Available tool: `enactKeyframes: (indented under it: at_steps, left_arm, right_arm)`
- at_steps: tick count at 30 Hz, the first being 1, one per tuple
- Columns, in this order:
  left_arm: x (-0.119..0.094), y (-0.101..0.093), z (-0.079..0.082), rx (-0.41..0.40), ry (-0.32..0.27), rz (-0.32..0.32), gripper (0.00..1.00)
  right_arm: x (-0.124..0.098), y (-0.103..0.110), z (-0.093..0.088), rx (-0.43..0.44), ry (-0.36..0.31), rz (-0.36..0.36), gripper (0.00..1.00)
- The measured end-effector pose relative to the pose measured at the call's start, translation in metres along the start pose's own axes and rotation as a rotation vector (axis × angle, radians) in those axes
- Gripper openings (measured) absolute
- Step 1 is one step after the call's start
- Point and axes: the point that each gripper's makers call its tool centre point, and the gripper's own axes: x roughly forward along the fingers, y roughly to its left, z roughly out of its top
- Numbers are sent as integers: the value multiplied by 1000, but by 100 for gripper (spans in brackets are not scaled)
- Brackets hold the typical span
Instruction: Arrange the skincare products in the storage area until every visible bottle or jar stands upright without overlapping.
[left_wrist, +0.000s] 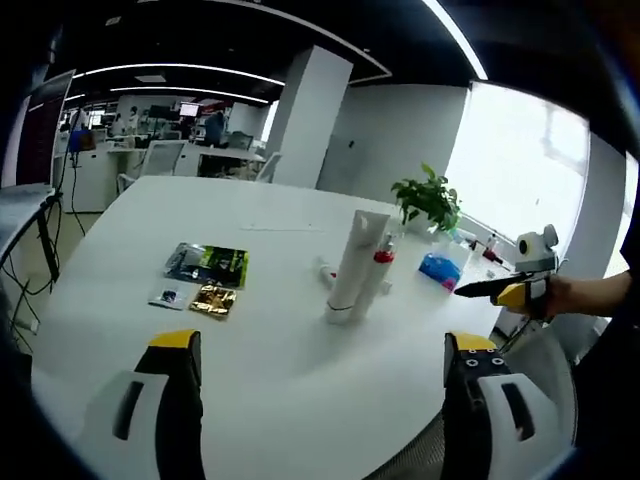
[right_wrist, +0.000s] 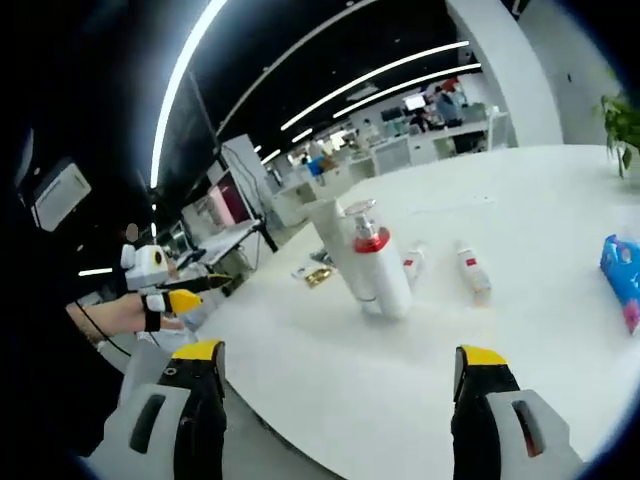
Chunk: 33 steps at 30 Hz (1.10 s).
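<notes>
Table: round white tabletop (left_wrist: 300, 400) carrying everything.
Standing products: tall white squeeze tube (left_wrist: 353, 266) upright mid-table, touching a clear red-collared pump bottle (left_wrist: 377, 270).
Lying products: two small white red-banded bottles (right_wrist: 472, 268) on their sides behind.
Left gripper (left_wrist: 322, 410): jaws spread, empty.
Right gripper (right_wrist: 340, 420): jaws spread, empty.
Extras: foil sachets (left_wrist: 207, 277), blue packet (left_wrist: 440, 270), potted plant (left_wrist: 428, 200).

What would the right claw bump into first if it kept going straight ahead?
Probably the bottle with the red collar, standing against the tall white tube. It sits roughly ahead of the open right claw, with bare table between them. Depth is hard to judge.
</notes>
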Motion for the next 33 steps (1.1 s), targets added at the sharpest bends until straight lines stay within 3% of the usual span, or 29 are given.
enactKeyframes:
  at_steps: [4,13,20,23,28,31,33]
  left_arm:
    - [-7,5,-7,23,24,15,93]
    - [-11,8,-9,-6,13,36,92]
    - [-11,12,-9,-1,19,39,92]
    - [-11,13,-9,-1,22,35,91]
    - [-7,17,-11,-9,32,31,91]
    - [-3,15,-8,-13,29,17,91]
    - [0,14,-7,-3,34,5,91]
  right_arm:
    - [0,-3,3,8,0,3,99]
    - [1,-14,11,-8,22,-17,97]
    - [8,-14,9,-30,71,-17,95]
    - [9,-28,14,-25,98,-52,92]
    - [10,-44,33,-11,99,-103,85]
    - [12,-53,45,32,95,-118,82]
    - [15,-58,57,119,78,-116,80]
